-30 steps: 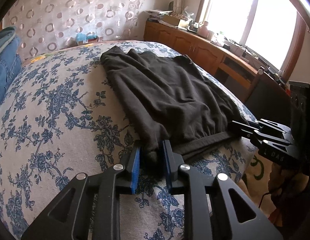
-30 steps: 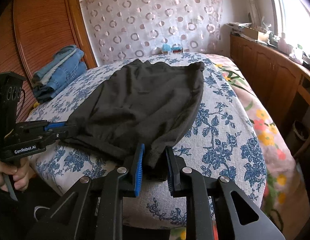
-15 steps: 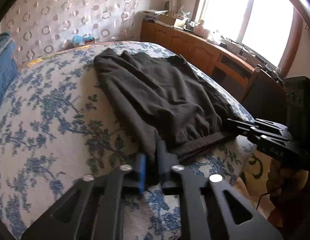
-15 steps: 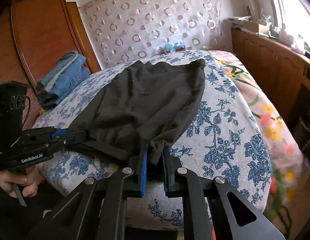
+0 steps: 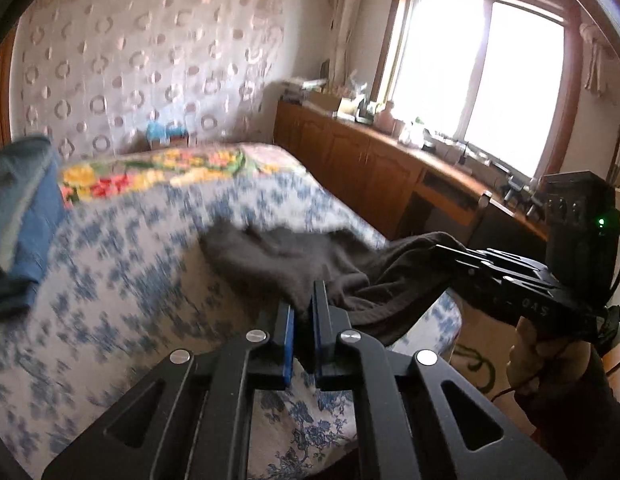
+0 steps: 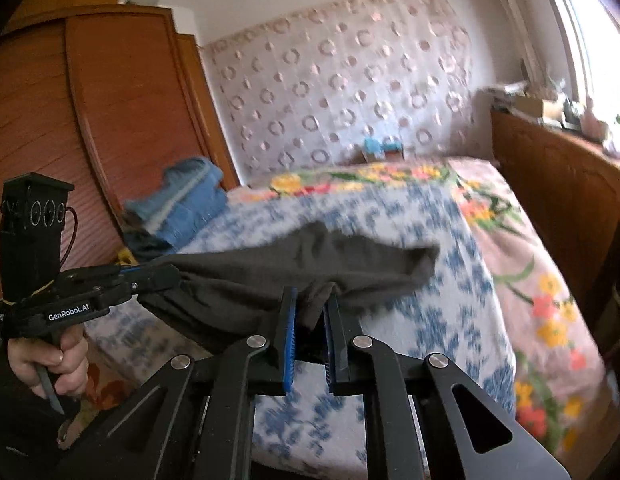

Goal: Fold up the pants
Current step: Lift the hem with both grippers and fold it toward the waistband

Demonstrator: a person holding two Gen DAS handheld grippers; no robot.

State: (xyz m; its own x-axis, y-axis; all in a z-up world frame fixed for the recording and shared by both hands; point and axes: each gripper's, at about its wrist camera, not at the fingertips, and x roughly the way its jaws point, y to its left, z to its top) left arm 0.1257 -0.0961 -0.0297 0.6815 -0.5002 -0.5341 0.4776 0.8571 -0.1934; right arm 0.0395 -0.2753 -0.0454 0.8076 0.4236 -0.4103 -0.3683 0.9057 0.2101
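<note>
Left wrist view: left gripper (image 5: 303, 312) clamped on dark pants (image 5: 306, 258), bunched over the near edge of the bed (image 5: 122, 280). Right wrist view: right gripper (image 6: 310, 312) clamped on the pants (image 6: 294, 268), raised above the bed (image 6: 430, 280); jeans (image 6: 186, 204) stacked behind.

Dark charcoal pants (image 5: 310, 256), blue-and-white floral bedspread (image 5: 122, 280), blue folded jeans (image 6: 190, 204), blue-padded black fingers (image 6: 288, 332)

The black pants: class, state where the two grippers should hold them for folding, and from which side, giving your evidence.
Grip the black pants at the waistband corners, from the near bed edge. The left gripper and right gripper each pinch one there, so the cloth hangs spread between them.
</note>
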